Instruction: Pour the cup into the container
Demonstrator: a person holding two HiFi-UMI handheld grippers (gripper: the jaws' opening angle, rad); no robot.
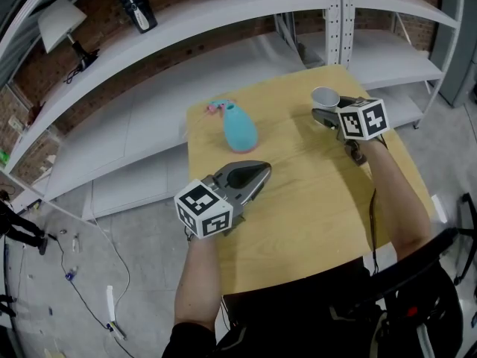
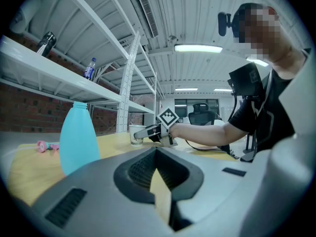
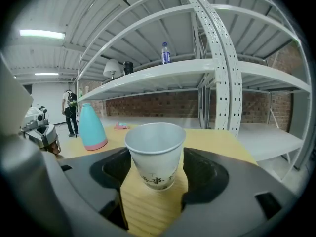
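Note:
A white paper cup (image 1: 325,95) stands upright near the far right corner of the wooden table (image 1: 313,222). My right gripper (image 1: 322,112) is open and level with the table. The cup (image 3: 155,152) sits at its fingertips, between the two jaws, with a little room on each side. A light blue bottle-shaped container (image 1: 240,129) stands upright at the far middle of the table, well left of the cup. My left gripper (image 1: 262,170) is shut on nothing, low over the table just in front of the container (image 2: 78,137).
A small pink object (image 1: 216,107) lies behind the container near the table's far left corner. White metal shelving (image 1: 223,21) runs behind the table with a bottle, a lamp and a dark can on it. A shelf post (image 1: 335,21) rises just past the cup.

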